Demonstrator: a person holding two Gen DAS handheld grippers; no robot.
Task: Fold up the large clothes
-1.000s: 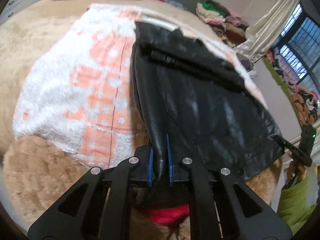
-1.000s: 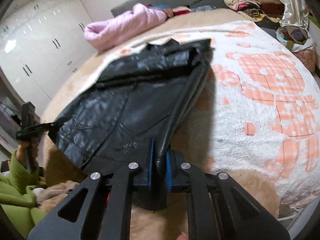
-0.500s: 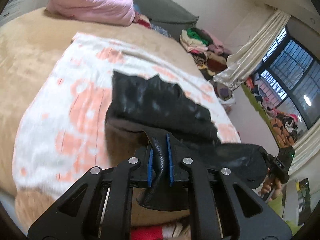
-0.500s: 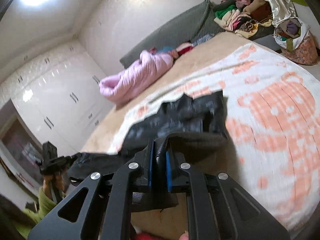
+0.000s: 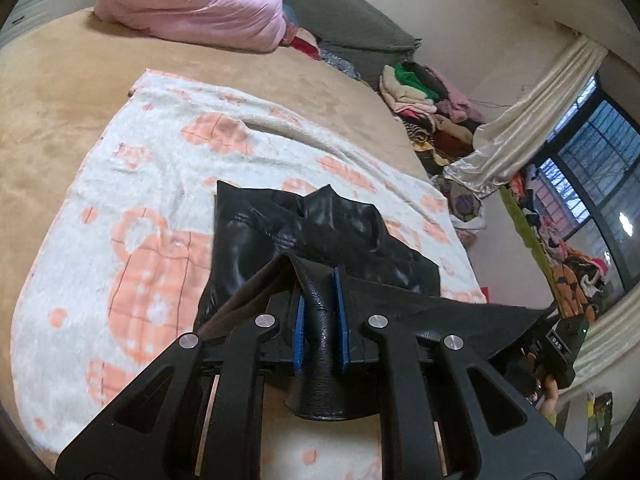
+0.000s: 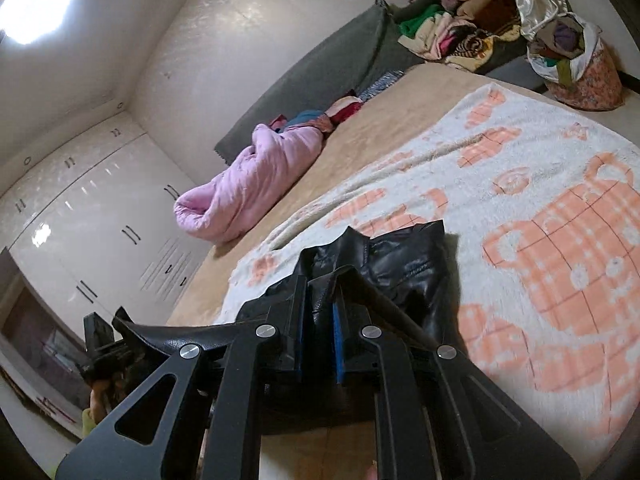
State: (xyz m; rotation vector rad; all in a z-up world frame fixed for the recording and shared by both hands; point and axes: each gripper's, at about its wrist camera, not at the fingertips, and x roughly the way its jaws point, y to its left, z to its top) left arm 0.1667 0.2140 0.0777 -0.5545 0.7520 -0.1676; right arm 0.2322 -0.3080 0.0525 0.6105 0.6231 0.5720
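Observation:
A black leather jacket (image 5: 312,236) lies on a white blanket with orange bears (image 5: 132,208) that covers the bed. Its near hem is lifted off the blanket and stretched between both grippers. My left gripper (image 5: 320,316) is shut on a pinched fold of the hem, blue pads pressing on the leather. In the right wrist view, my right gripper (image 6: 318,320) is shut on the other hem corner, and the jacket (image 6: 404,268) folds over itself beyond it. The right gripper (image 5: 560,344) shows at the right edge of the left wrist view, the left gripper (image 6: 100,340) at the left of the right wrist view.
A rolled pink quilt (image 5: 192,4) lies at the head of the bed against a grey headboard (image 5: 344,28). Piled clothes (image 5: 424,100) and a full bag (image 6: 576,68) stand beyond the bed's far side. White wardrobes (image 6: 100,224) line one wall; a window (image 5: 592,168) faces them.
Both grippers have risen and carried the hem forward over the jacket, which now covers itself and looks much shorter. More blanket shows bare around it. Both grips have held.

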